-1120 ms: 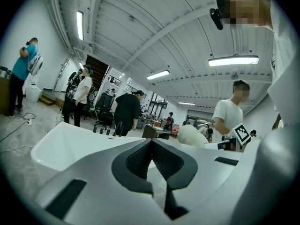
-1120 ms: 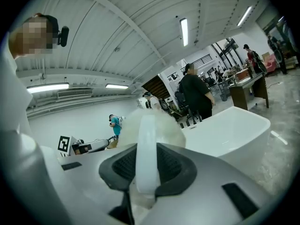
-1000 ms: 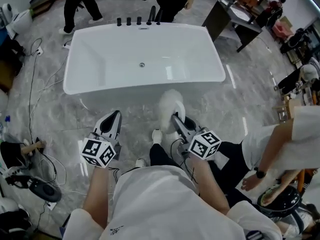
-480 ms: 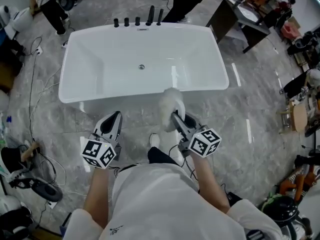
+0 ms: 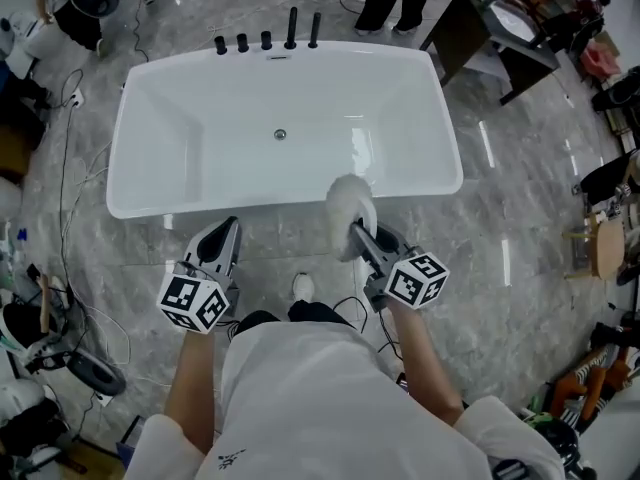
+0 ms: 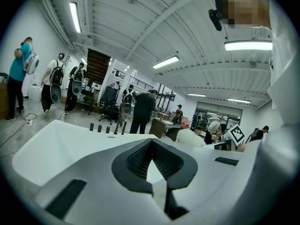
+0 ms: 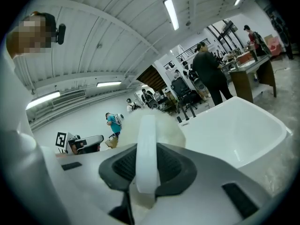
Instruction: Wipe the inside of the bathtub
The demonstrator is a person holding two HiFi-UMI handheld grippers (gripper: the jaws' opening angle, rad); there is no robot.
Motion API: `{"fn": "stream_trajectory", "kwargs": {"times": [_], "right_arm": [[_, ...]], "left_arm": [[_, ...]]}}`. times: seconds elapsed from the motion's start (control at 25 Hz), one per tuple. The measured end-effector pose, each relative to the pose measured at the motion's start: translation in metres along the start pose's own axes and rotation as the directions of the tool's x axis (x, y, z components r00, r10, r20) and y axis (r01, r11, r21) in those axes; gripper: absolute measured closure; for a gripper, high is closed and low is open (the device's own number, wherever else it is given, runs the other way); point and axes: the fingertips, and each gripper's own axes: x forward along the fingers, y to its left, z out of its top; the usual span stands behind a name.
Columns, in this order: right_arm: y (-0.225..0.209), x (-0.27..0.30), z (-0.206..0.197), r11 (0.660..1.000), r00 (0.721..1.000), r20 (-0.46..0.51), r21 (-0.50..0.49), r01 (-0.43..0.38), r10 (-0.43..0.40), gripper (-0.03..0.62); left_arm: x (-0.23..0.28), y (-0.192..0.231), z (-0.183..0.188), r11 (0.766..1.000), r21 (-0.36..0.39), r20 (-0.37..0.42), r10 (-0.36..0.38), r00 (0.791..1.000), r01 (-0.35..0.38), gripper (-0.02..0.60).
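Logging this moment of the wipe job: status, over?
Left gripper shut, empty. Right gripper shut on fluffy white duster, its head over near rim of bathtub. Basin shows only its drain.

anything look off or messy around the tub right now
Nothing stands out. The tub sits level, with no spill or crack visible. The right tongs grip the duster by its handle near the tub's front rim; the left tongs are shut and empty.
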Motion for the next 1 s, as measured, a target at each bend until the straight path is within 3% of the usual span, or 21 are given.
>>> {"fn": "stream_trajectory", "kwargs": {"times": [0.16, 0.52, 1.0], "right_arm": [[-0.035, 0.015, 0.02, 1.0, 1.0, -0.019, 0.016, -0.011, 0.012, 0.502], [-0.055, 0.033, 0.033, 0.994, 0.999, -0.007, 0.106, -0.038, 0.039, 0.502], [-0.064, 0.069, 0.038, 0.998, 0.999, -0.044, 0.047, 0.035, -0.032, 0.502]], "left_arm": [[0.028, 0.005, 0.002, 1.0, 0.004, -0.028, 0.028, 0.999, -0.028, 0.574], [0.039, 0.025, 0.009, 0.996, 0.003, -0.058, 0.093, 0.994, -0.093, 0.574], [0.098, 0.062, 0.013, 1.0, 0.004, -0.122, 0.002, 0.992, -0.001, 0.574]]}}
